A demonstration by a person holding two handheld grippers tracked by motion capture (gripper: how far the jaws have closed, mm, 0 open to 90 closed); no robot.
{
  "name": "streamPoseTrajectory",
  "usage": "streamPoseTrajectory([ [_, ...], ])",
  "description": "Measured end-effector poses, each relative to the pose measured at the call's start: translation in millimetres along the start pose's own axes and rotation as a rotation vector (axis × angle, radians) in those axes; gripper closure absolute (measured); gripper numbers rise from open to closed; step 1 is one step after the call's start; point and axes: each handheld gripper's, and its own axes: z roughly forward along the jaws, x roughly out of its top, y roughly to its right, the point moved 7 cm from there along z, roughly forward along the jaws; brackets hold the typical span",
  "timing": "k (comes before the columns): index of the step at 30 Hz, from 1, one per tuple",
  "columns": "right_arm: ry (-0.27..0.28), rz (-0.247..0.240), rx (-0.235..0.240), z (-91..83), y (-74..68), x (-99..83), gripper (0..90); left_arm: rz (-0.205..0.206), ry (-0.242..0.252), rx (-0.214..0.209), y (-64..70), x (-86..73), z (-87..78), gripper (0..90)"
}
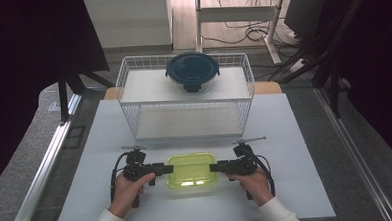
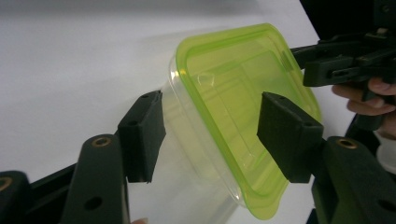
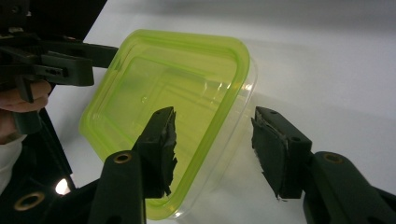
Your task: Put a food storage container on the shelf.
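High view: both grippers (image 1: pixel 169 168) (image 1: pixel 212 167) flank the green-lidded container's (image 1: pixel 192 173) opposite edges.

A clear rectangular box (image 1: pixel 192 174) with a lime-green lid (image 1: pixel 191 168) shut on it sits flat on the white surface (image 1: pixel 297 186), near the front edge, centred.
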Motion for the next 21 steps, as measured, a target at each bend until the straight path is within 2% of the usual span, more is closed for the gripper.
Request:
streamPoseTrajectory([
  [1,0.0,0.0,0.0,0.0,0.0,0.0,48.6,0.0,0.0,0.0,0.0,0.0,0.0,42.2],
  [2,-0.006,0.006,0.012,1.5,0.1,-1.2,50.0,-0.016,-0.009,-0.02,-1.3,-1.7,1.6,42.9],
  [3,-0.008,0.01,0.018,2.4,-0.1,-1.7,50.9,-0.025,-0.011,-0.022,-1.6,-2.5,2.2,43.8],
  [5,-0.012,0.013,0.025,3.1,0.0,-2.3,52.0,-0.027,-0.013,-0.029,-1.9,-3.3,2.8,47.2],
  [8,-0.016,0.062,0.057,4.8,0.9,-3.9,60.3,-0.065,-0.018,-0.082,-1.8,-5.2,5.3,55.9],
  [9,-0.016,0.062,0.057,4.8,0.9,-3.9,60.3,-0.065,-0.018,-0.082,-1.8,-5.2,5.3,58.2],
  [10,-0.023,0.08,0.074,5.3,0.3,-5.2,62.8,-0.103,-0.015,-0.088,-2.9,-5.8,7.1,60.9],
  [11,-0.023,0.08,0.074,5.3,0.3,-5.2,62.8,-0.103,-0.015,-0.088,-2.9,-5.8,7.1,63.1],
  [12,-0.027,0.079,0.065,5.7,1.4,-6.1,67.3,-0.132,-0.006,-0.099,-4.0,-5.9,7.5,65.0],
  [16,-0.037,0.105,0.063,3.1,2.8,-7.4,70.3,-0.129,0.015,-0.067,-2.1,-5.6,7.3,73.5],
  [21,-0.026,0.108,0.055,-0.1,0.4,-7.2,72.7,-0.132,0.023,-0.07,0.2,-5.7,6.6,75.7],
])
